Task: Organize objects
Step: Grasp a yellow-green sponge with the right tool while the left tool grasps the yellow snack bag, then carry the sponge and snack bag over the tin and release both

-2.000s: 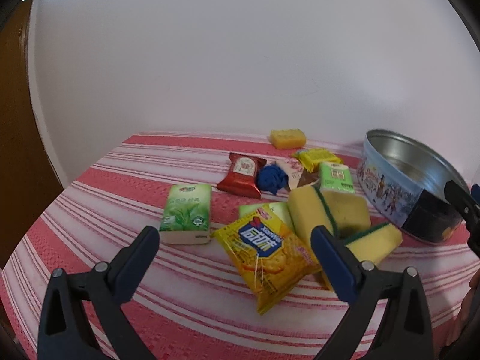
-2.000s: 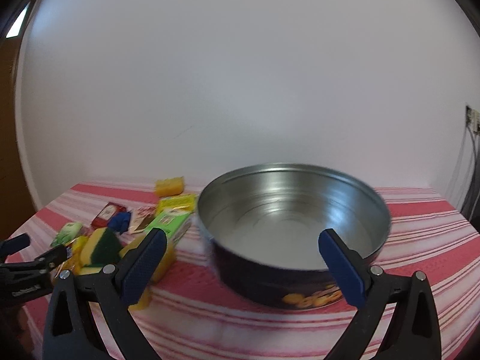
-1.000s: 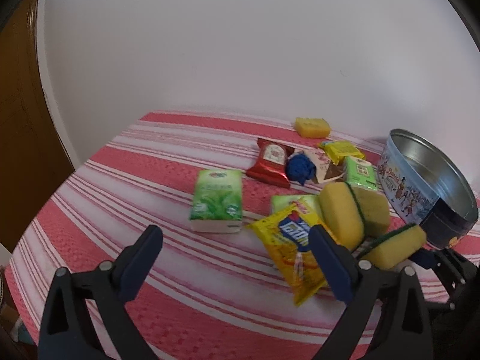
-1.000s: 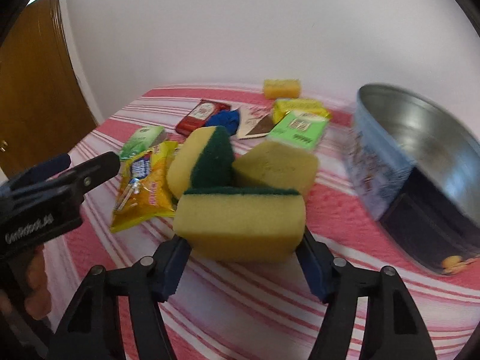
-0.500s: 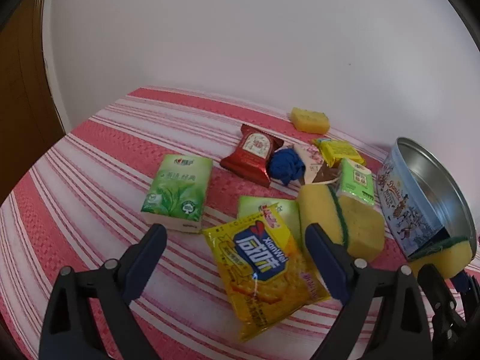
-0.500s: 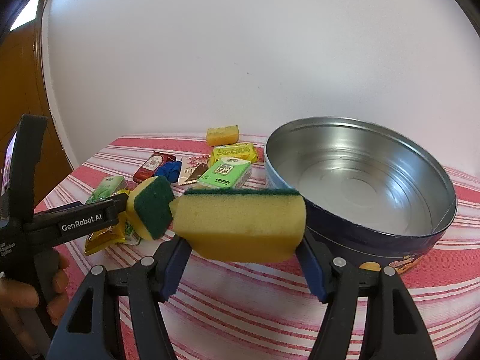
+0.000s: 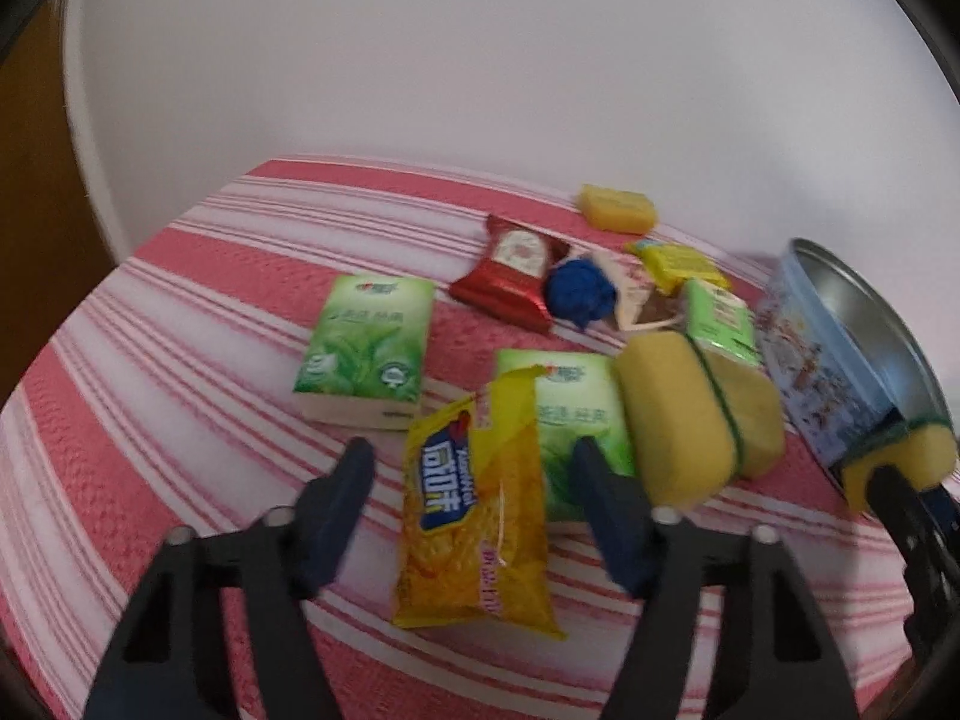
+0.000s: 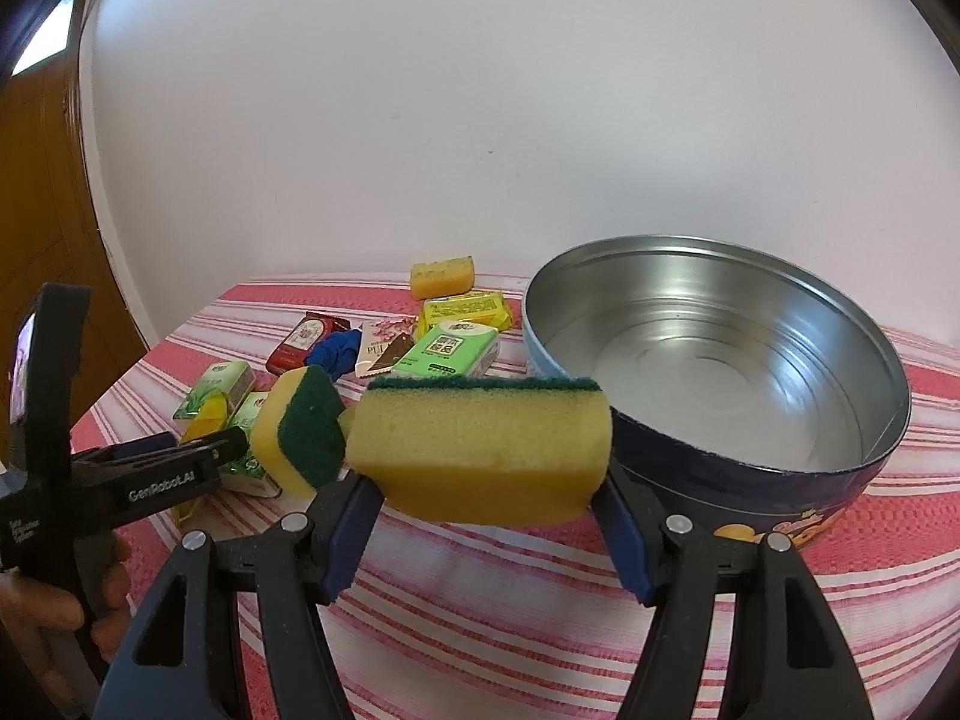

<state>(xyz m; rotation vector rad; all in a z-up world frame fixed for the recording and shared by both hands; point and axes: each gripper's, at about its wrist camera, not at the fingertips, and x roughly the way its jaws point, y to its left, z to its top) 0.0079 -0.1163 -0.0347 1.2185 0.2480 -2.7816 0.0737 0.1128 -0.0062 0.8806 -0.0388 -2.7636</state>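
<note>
just before the round tin (image 8: 714, 372), the right gripper (image 8: 489, 525) clamps a yellow sponge (image 8: 480, 456); the left gripper (image 7: 474, 516), jaws just closing, straddles a yellow snack bag (image 7: 468, 516) mid-table without pressing it.

White wall (image 8: 480, 120); perhaps wooden door (image 8: 42, 228).

A red-and-white striped desk (image 8: 480, 612) carries a round tin (image 8: 780, 480), tissue packs (image 7: 366, 348), snack packets (image 7: 474, 516) and a sponge (image 7: 690, 420).
</note>
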